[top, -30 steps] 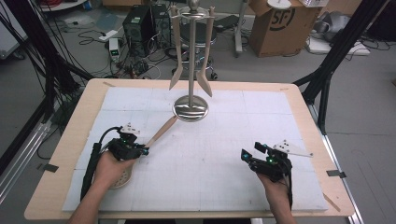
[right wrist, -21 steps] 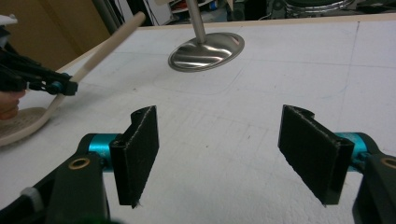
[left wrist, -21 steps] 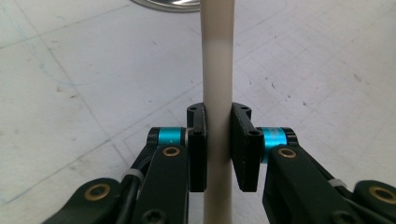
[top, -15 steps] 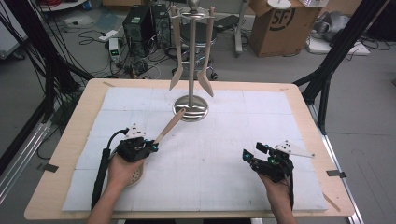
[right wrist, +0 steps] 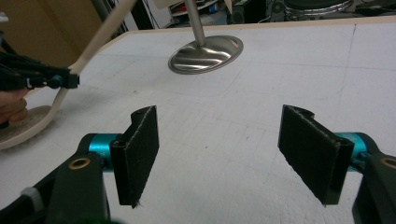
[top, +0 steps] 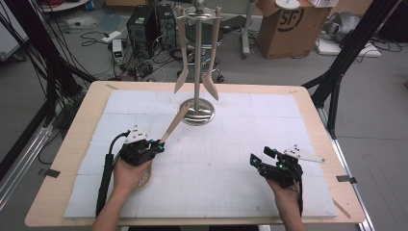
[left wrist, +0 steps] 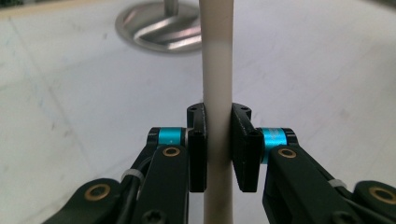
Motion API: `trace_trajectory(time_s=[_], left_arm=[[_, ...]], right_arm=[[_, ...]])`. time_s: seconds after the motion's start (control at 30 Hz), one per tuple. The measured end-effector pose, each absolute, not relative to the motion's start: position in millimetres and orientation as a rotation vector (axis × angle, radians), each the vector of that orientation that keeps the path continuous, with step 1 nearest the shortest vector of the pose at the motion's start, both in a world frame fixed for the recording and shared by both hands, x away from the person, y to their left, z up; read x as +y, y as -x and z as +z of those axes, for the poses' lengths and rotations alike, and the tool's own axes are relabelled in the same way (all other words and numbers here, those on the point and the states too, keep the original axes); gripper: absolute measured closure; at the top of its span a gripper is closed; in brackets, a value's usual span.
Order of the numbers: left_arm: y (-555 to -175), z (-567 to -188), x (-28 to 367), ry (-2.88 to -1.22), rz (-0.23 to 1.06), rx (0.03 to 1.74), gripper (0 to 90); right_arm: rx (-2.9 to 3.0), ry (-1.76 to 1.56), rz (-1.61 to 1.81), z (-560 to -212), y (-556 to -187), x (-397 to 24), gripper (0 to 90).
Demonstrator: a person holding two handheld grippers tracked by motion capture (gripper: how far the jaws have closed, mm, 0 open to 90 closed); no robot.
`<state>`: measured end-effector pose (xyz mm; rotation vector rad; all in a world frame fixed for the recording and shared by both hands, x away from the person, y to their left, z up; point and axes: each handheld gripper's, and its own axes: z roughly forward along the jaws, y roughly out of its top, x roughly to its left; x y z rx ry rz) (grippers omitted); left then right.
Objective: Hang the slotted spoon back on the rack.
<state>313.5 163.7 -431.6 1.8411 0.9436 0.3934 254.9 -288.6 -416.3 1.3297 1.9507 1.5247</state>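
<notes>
The left gripper (top: 155,146) holds a pale wooden spoon (top: 172,127) by its handle. Its fingers (left wrist: 198,149) squeeze the handle from both sides, so they are shut tight on it. The long end of the handle sticks out past the fingers and points up at a slant toward the metal utensil stand (top: 197,111). The round bowl of the spoon sits behind the fingers, under the hand, low by the tabletop (top: 231,159).

The right gripper (top: 263,161) rests near the front of the tabletop, well apart from the spoon. Its fingers (right wrist: 140,149) stand wide with nothing between them.

The step looks like carrying the spoon to the stand to hang it up. Two other wooden utensils (top: 211,84) already hang from the top of the stand.

Next, the left hand likely needs to lift the spoon much higher and bring the far end of the handle up to a free hook. It must go slowly, so the spoon does not bump the hanging ones or tip the stand.
</notes>
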Motion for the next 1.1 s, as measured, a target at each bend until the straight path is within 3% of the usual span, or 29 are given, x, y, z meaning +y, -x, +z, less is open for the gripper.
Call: trace_trajectory(time_s=[0.3,0.53,1.1], left_arm=[[-321.0,-412.2,160.1,-1.618,0.344,0.828,78.3],[-331.5,-375.9,156.9,-1.455,0.373,0.772,78.3],[-355.8,-319.6,144.3,-1.342,0.44,0.705,78.2]], right_arm=[[1.955,-1.335,1.521,-417.9,-256.2,-288.2,28.2],[1.955,-1.344,1.531,-418.8,-257.0,-289.3,28.2],[1.955,-1.372,1.552,-423.2,-262.7,-291.4,28.2]])
